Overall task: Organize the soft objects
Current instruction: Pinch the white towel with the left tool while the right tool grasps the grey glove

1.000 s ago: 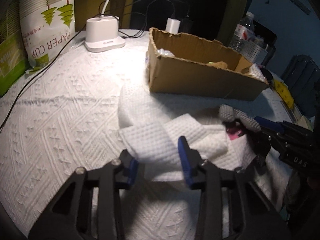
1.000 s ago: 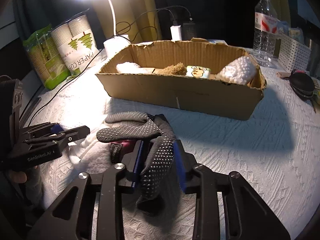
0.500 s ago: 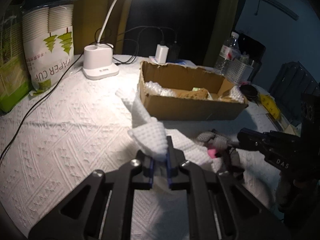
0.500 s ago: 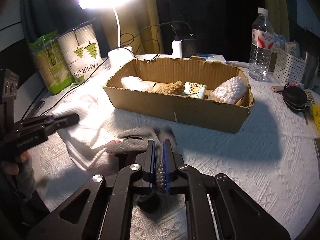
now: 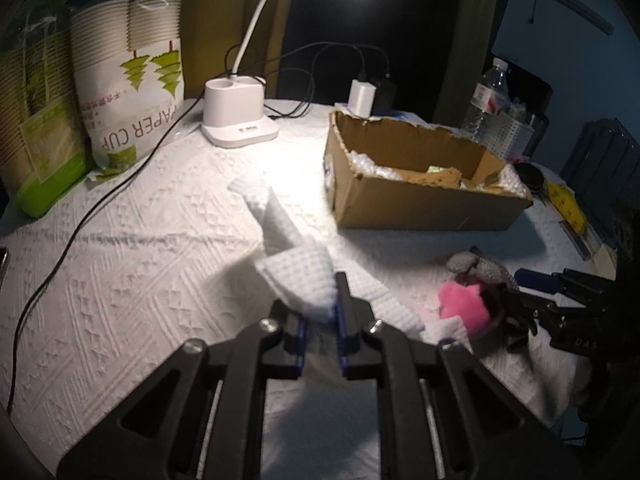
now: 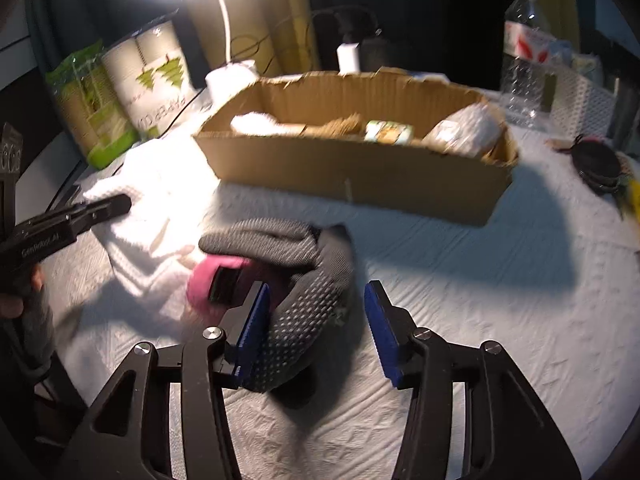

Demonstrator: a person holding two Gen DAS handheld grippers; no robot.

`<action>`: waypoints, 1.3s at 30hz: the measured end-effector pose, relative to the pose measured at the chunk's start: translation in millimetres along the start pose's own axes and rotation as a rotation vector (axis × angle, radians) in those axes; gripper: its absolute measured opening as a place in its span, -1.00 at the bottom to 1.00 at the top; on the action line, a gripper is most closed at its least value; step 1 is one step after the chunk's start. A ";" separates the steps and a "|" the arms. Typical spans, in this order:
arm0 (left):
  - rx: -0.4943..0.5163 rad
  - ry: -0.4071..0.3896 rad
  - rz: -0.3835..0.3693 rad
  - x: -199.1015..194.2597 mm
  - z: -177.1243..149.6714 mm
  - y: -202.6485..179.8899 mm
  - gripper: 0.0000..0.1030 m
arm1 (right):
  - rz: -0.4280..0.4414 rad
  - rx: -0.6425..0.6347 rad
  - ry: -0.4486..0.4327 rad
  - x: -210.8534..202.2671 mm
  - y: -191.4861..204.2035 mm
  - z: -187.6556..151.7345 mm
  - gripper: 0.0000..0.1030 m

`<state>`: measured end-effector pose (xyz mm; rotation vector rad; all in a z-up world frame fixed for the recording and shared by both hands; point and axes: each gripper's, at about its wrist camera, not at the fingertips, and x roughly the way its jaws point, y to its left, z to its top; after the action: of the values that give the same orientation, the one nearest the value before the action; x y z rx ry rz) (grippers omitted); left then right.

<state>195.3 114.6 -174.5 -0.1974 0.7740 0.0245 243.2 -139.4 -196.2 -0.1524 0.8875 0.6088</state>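
On white-covered tabletop (image 5: 120, 280), near its front edge: left claw (image 5: 320, 320) pressed together on fold of white waffle cloth (image 5: 298, 280), fold lifted, rest of cloth trailed across cover toward cardboard box (image 5: 420, 204). Right claw (image 6: 316, 332) spread wide, nothing pinched; grey dotted glove (image 6: 304, 280) lain against its left pad. Pink soft item (image 6: 204, 284) seen just beside glove, touching it. Box set behind, holding bubble wrap (image 6: 464, 132) and other soft pieces. Lamp base (image 5: 236, 120) and paper cup packs (image 5: 132, 80) stood at rear.
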 end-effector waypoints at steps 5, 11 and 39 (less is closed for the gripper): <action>0.019 -0.007 0.049 -3.3 -1.2 1.9 -0.13 | -0.014 0.001 0.002 6.4 0.4 -2.5 0.01; 0.063 -0.027 0.007 -17.0 -8.1 -9.2 0.59 | -0.030 -0.028 0.002 5.0 1.8 -2.6 -0.41; 0.117 -0.025 -0.078 -6.6 8.5 -21.4 -0.86 | 0.020 -0.038 -0.087 -24.6 1.5 10.0 -0.47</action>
<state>198.4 95.5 -160.4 -0.1160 0.7401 -0.0915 237.5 -145.1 -170.9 -0.1503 0.7948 0.6463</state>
